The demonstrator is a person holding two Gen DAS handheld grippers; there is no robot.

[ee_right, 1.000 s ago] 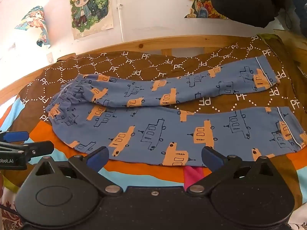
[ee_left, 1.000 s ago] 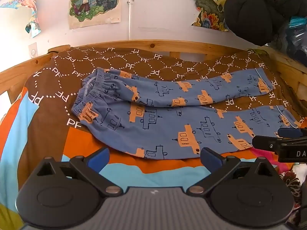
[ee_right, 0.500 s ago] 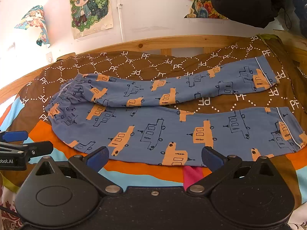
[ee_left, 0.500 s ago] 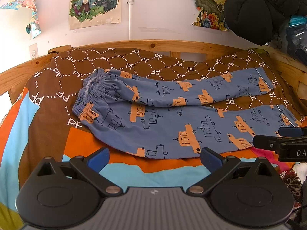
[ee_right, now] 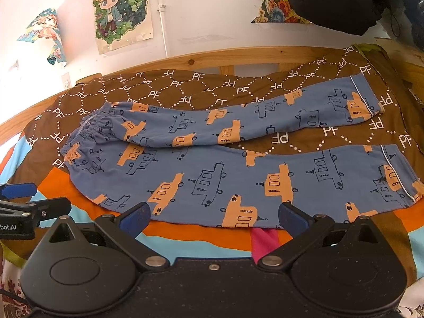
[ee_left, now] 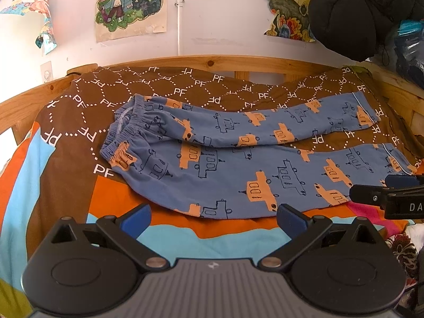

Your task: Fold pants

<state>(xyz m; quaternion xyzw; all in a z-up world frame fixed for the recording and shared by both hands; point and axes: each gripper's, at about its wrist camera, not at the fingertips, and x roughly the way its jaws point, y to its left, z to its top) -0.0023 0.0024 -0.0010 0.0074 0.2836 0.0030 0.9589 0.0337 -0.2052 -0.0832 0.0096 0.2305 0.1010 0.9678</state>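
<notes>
Centrally, blue pants with orange boats spread flat across mid-frame on a brown and orange blanket, waistband left, left gripper fingers apart at bottom, right gripper likewise apart, both empty, just short of the near hem.

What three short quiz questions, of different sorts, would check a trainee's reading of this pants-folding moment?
1. True or false: the blue boat-print pyjama pants are already folded in half.
2. Which end lies on the image left in the right wrist view: A) elastic waistband, B) leg cuffs?
3. Fill in: the left gripper and right gripper both have their jaws ____ with nothing between them.

Key
1. False: both legs lie spread apart on the patterned brown, orange and blue bedspread.
2. A.
3. Open.
</notes>
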